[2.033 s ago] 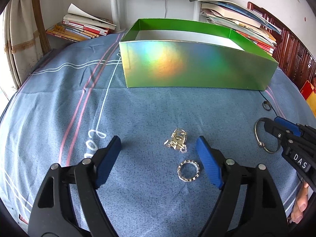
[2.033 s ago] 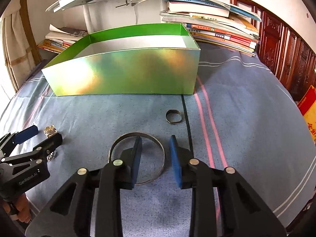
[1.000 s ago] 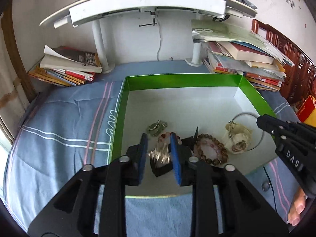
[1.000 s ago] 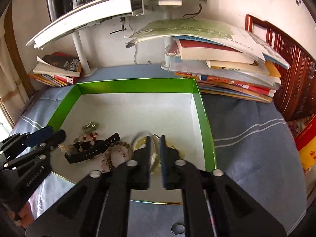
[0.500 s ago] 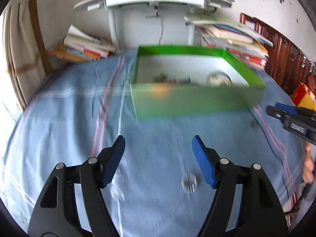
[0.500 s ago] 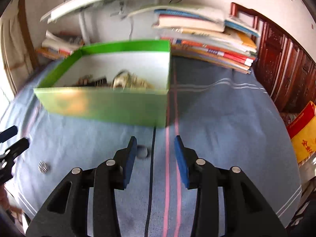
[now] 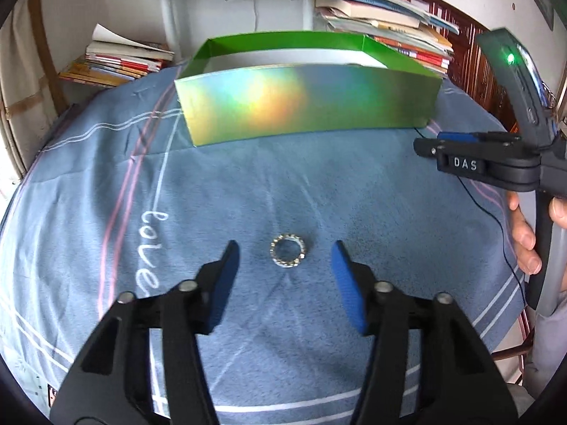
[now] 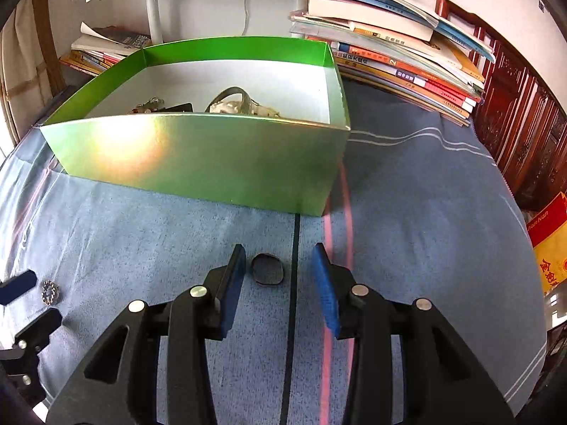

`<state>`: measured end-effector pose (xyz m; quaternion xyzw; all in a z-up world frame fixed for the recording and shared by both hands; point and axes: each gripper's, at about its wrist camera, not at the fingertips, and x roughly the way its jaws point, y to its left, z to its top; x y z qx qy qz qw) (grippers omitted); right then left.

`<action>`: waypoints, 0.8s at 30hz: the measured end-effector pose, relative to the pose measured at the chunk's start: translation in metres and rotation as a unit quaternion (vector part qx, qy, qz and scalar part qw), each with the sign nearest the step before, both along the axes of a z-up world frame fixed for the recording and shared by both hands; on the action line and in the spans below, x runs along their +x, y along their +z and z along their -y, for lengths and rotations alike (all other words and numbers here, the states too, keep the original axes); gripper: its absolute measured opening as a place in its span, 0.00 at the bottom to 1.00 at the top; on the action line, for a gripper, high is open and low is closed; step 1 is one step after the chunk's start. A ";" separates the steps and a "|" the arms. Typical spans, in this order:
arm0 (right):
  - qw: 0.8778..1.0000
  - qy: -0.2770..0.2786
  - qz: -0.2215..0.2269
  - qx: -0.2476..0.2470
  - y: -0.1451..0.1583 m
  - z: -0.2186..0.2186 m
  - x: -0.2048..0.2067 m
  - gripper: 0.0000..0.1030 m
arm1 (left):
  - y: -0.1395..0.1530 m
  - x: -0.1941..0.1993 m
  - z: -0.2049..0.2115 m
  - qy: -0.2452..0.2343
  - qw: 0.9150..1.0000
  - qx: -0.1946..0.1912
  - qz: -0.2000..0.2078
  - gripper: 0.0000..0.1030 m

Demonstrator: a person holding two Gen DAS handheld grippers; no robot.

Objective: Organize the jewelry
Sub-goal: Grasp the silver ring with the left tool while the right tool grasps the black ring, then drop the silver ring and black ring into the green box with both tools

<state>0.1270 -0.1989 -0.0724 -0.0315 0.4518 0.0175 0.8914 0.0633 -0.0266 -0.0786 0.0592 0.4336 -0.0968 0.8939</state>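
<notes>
A sparkly silver ring (image 7: 287,255) lies on the blue cloth between the open fingers of my left gripper (image 7: 285,262); it also shows in the right wrist view (image 8: 49,292). A small dark ring (image 8: 267,270) lies on the cloth between the open fingers of my right gripper (image 8: 278,269), close to the left finger. The right gripper also shows in the left wrist view (image 7: 457,147), held above the cloth at the right. The shiny green box (image 8: 198,163) stands behind both rings and holds several jewelry pieces (image 8: 234,104). In the left wrist view the green box (image 7: 308,106) hides its contents.
Stacks of books (image 8: 400,60) lie behind and to the right of the box, more books (image 7: 117,60) at the back left. White stand legs (image 7: 173,10) rise behind the box. A thin black cable (image 7: 492,212) runs over the cloth at the right. Dark wooden furniture (image 8: 524,134) stands at the right.
Both grippers released their pieces into the box, opened, and pulled back and down to the cloth. The left now straddles the sparkly ring, the right the dark ring.
</notes>
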 end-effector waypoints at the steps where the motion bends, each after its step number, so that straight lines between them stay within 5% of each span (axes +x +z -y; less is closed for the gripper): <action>1: 1.000 0.000 0.000 0.001 0.000 0.001 0.001 0.38 | -0.002 0.001 0.001 0.000 1.000 0.001 -0.003 0.46; 8: 1.000 0.000 0.003 0.003 0.000 0.001 0.001 0.35 | -0.004 0.007 0.000 0.003 1.000 -0.004 0.000 0.40; 10: 1.000 0.010 0.003 0.012 0.000 0.000 0.000 0.19 | -0.004 0.007 -0.001 0.003 1.000 -0.008 0.000 0.28; 12: 1.000 0.016 0.007 0.001 0.001 -0.005 -0.002 0.19 | -0.003 0.008 -0.003 0.011 1.000 -0.012 0.000 0.20; 18: 1.000 0.022 0.012 0.008 0.008 -0.008 -0.009 0.19 | 0.004 0.010 -0.011 0.030 0.999 -0.020 0.006 0.20; 24: 0.997 0.037 0.066 0.034 0.058 -0.015 -0.016 0.19 | 0.039 0.026 -0.015 0.034 0.998 -0.022 0.043 0.20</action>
